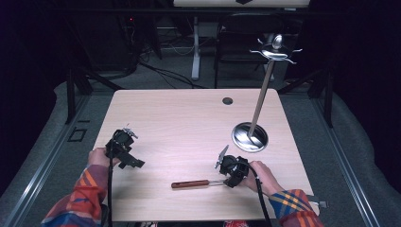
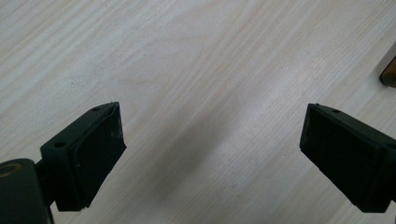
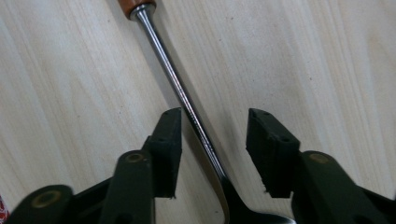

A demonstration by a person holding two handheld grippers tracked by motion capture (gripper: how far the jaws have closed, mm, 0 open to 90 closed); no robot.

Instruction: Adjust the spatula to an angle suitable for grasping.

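Observation:
A utensil with a brown wooden handle (image 1: 190, 184) and a chrome shaft (image 3: 180, 88) lies flat near the table's front edge. My right gripper (image 1: 227, 181) is down over the shaft's right end. In the right gripper view its jaws (image 3: 215, 117) straddle the shaft, the left pad (image 3: 172, 140) very close to it and the right pad a clear gap away, so the gripper is open. The utensil's head disappears under the gripper body. My left gripper (image 1: 130, 158) hovers at the front left, wide open (image 2: 212, 121) over bare wood, and the handle's tip (image 2: 388, 72) shows at that view's right edge.
A chrome stand (image 1: 258, 106) with hooks at its top rises from a round base (image 1: 249, 137) at the table's right. A cable hole (image 1: 227, 100) sits near the far edge. Chairs and table legs stand beyond the table in the dark.

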